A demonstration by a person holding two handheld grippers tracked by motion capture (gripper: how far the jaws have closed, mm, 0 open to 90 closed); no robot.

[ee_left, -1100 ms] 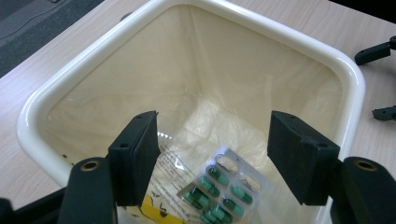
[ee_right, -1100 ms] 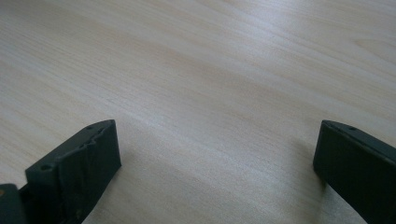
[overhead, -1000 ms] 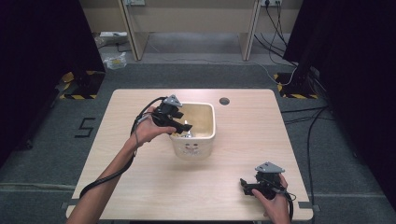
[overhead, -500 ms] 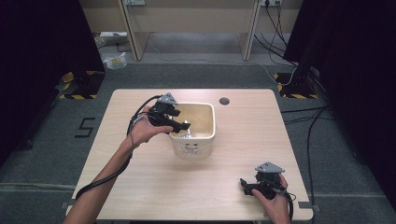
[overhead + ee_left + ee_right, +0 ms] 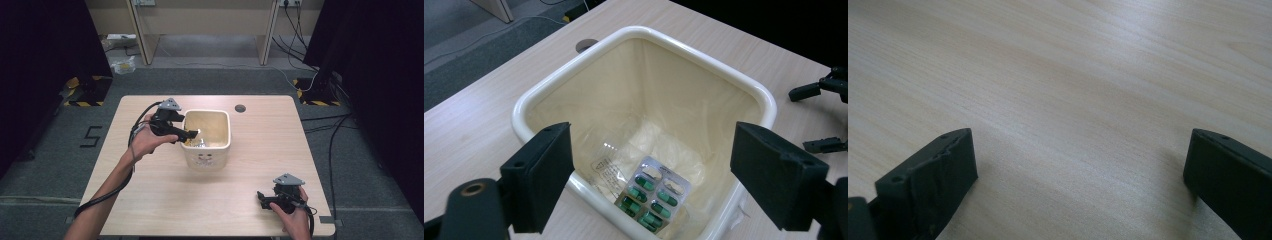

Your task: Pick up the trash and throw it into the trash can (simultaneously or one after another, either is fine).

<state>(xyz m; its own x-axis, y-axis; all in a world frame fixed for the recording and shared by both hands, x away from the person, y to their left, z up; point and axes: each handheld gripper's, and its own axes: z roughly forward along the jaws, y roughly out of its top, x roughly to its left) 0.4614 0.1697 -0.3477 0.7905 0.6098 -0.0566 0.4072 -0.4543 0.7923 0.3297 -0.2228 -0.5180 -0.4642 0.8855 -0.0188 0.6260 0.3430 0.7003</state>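
Fingers (image 5: 544, 175) of the left gripper (image 5: 651, 187), just opening wide, empty; below them, the silver blister pack of green capsules (image 5: 652, 192) looks light, stiff, slippery: take its edge.

Lab-type recording bay: lone wooden table (image 5: 150, 200) on grey carpet (image 5: 50, 165), black curtains (image 5: 40, 60) both sides, hazard-striped stand bases (image 5: 82, 97), loose floor cables (image 5: 330, 135) (tape digit beside table).

Bin (image 5: 206, 152) in the middle of the table (image 5: 150, 200) is the only real obstacle; its walls hem in the blister pack (image 5: 654, 194), so top-down access only. Bare wood near, left, right.
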